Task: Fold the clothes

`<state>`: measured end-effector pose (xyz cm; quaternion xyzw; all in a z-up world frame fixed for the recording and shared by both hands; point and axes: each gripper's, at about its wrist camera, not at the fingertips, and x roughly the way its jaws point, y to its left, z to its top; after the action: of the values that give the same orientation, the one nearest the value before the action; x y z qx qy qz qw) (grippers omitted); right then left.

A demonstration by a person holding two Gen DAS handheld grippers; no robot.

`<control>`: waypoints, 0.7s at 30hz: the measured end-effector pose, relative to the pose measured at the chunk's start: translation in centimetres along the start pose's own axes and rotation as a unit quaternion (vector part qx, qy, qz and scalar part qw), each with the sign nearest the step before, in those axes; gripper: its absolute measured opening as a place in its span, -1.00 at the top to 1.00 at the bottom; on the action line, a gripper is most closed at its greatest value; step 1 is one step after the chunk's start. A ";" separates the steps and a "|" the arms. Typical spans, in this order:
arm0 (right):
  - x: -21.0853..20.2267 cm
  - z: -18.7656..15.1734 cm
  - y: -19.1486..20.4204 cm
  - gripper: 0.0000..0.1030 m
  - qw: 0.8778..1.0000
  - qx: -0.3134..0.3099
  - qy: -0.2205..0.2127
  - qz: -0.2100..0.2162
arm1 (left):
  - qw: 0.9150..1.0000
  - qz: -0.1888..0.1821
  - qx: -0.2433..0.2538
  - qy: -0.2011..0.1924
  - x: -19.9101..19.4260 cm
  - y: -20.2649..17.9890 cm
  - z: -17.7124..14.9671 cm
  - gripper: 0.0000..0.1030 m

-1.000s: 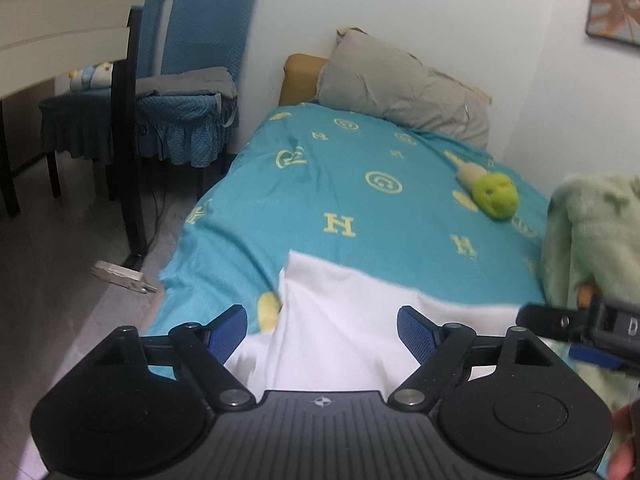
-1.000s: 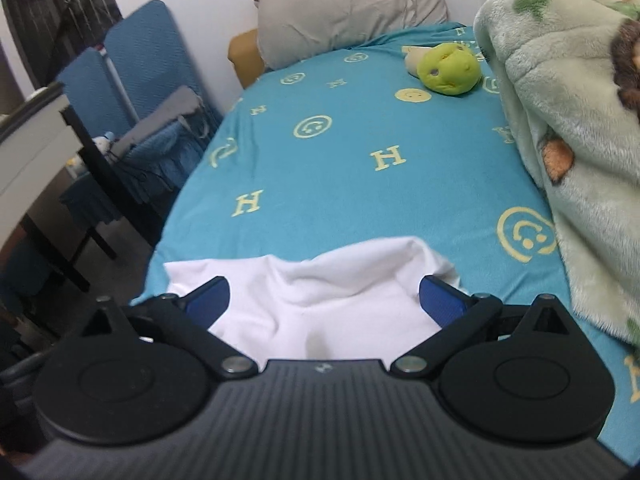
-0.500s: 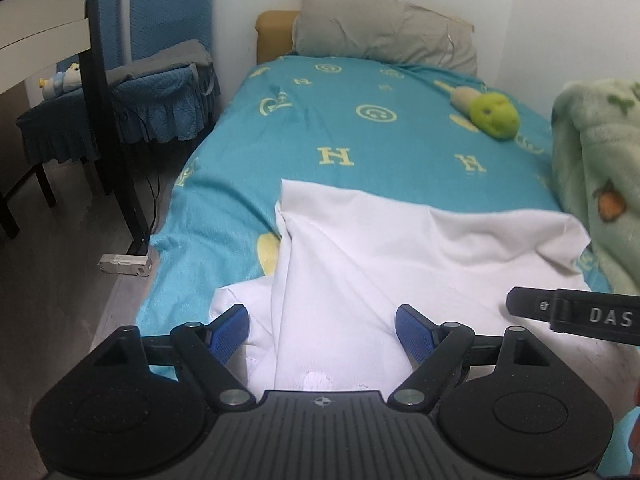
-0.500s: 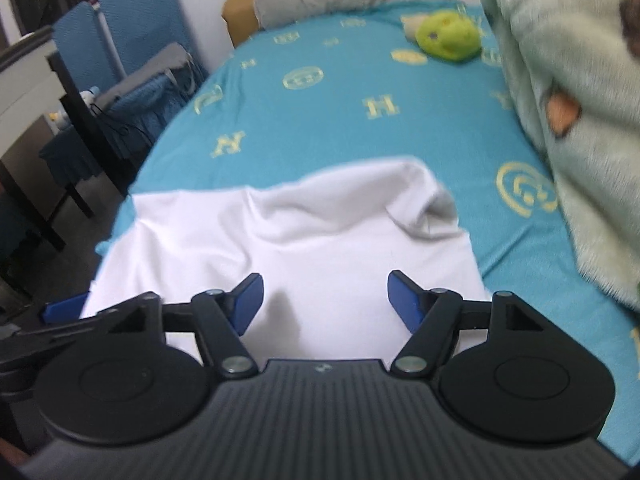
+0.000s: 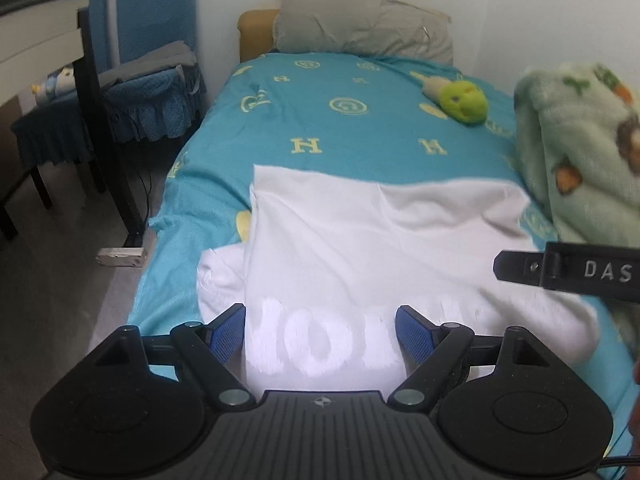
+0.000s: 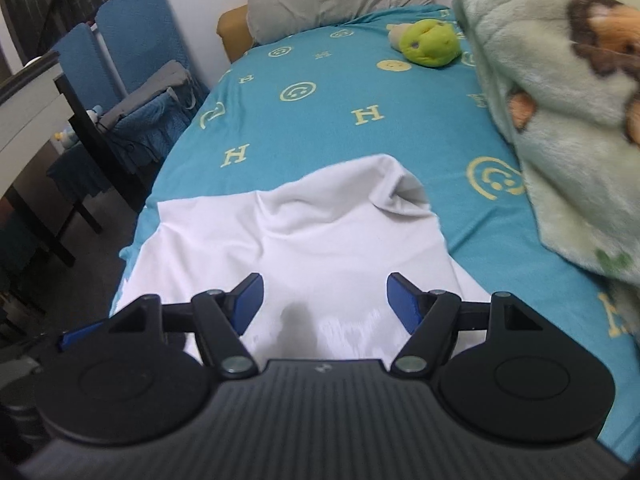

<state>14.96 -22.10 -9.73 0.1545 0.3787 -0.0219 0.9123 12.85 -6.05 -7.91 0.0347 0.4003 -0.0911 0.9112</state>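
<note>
A white T-shirt (image 5: 360, 248) lies spread on the teal bedsheet (image 5: 320, 120), its left part folded inward and faint print showing near me. It also shows in the right wrist view (image 6: 312, 240), with its far right corner rumpled. My left gripper (image 5: 320, 330) is open above the shirt's near edge, holding nothing. My right gripper (image 6: 324, 300) is open above the shirt, empty. One finger of the right gripper (image 5: 568, 270) reaches into the left wrist view at the right.
A green fleece blanket (image 6: 560, 112) is heaped along the bed's right side. A green plush toy (image 5: 464, 100) and a grey pillow (image 5: 360, 36) lie at the bed's head. Blue chairs (image 5: 152, 80) and a table (image 5: 36, 40) stand left, beside the floor.
Both grippers have pulled back and risen, so much more of the white shirt is in view. The right gripper's jaws stand narrower than a second ago. The shirt lies flat on the bed.
</note>
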 end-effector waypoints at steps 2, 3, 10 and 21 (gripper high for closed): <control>0.2 -0.4 -0.1 -0.36 1.000 0.003 0.006 -0.002 | 1.000 0.002 0.001 0.015 0.7 -0.1 -0.2 -0.61; 0.3 -0.5 -0.2 -0.36 1.000 0.005 0.010 -0.003 | 1.000 0.001 -0.003 0.022 1.0 0.0 -0.3 -0.62; 1.1 -1.8 -0.7 -0.34 0.999 0.015 0.032 -0.010 | 0.997 -0.035 -0.058 0.048 0.1 1.5 -0.8 -0.63; 1.3 -1.3 -3.8 -0.34 0.987 0.151 0.044 0.019 | 0.948 -0.185 -0.239 0.103 -2.8 3.8 -1.4 -0.79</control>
<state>14.40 -25.24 -12.55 0.2988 0.4078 -0.0543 0.8611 10.73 -1.76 -6.83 -0.2496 0.5010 -0.1558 0.8139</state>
